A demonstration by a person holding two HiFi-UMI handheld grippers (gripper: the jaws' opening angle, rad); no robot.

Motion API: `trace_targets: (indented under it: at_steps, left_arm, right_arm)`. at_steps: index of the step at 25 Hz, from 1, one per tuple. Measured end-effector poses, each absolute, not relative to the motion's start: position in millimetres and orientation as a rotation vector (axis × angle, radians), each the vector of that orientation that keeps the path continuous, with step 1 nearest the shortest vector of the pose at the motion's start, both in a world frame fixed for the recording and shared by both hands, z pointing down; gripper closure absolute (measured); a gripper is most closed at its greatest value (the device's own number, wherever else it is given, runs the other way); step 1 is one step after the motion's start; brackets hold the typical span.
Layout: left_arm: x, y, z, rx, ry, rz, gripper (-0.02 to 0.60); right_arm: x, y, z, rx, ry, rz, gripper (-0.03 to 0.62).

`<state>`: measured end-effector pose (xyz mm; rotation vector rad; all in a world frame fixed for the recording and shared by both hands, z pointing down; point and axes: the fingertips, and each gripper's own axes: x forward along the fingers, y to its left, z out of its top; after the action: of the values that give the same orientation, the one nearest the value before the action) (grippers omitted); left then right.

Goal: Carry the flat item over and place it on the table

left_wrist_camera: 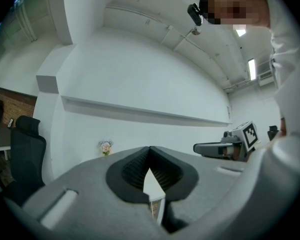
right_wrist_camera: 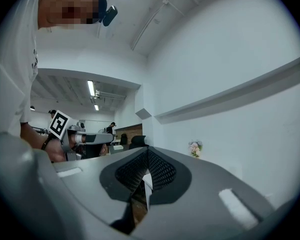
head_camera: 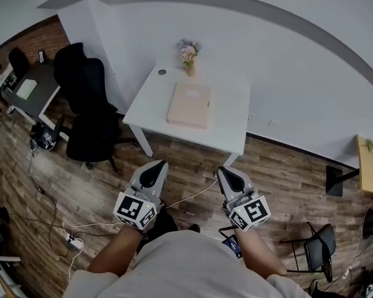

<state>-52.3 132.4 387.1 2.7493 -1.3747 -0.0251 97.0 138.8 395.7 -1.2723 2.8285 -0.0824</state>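
Observation:
A flat peach-coloured item [head_camera: 189, 105] lies on the white table [head_camera: 233, 126] against the wall, with a small vase of flowers [head_camera: 188, 53] behind it. My left gripper [head_camera: 155, 166] and right gripper [head_camera: 229, 172] are held side by side over the wooden floor, short of the table's near edge and pointing level toward it. Both are shut with nothing between the jaws. In the left gripper view the jaws [left_wrist_camera: 150, 148] meet at the tip and the flowers [left_wrist_camera: 106, 147] show ahead on the left. In the right gripper view the jaws [right_wrist_camera: 148, 149] also meet.
A black office chair [head_camera: 87, 104] stands left of the table, beside a grey desk [head_camera: 31, 92]. Cables and a power strip [head_camera: 71, 243] lie on the floor at the left. A folding chair [head_camera: 317, 244] and a wooden shelf [head_camera: 368, 163] are at the right.

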Motion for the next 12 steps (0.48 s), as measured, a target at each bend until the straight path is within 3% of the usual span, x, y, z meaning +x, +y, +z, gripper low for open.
trace_targets:
  at_steps: [12]
  left_arm:
    - [-38,144,380,2.773,-1.373,-0.030,0.581]
  right_arm:
    - [107,152,392,-1.273,2.822,-0.069,0.585]
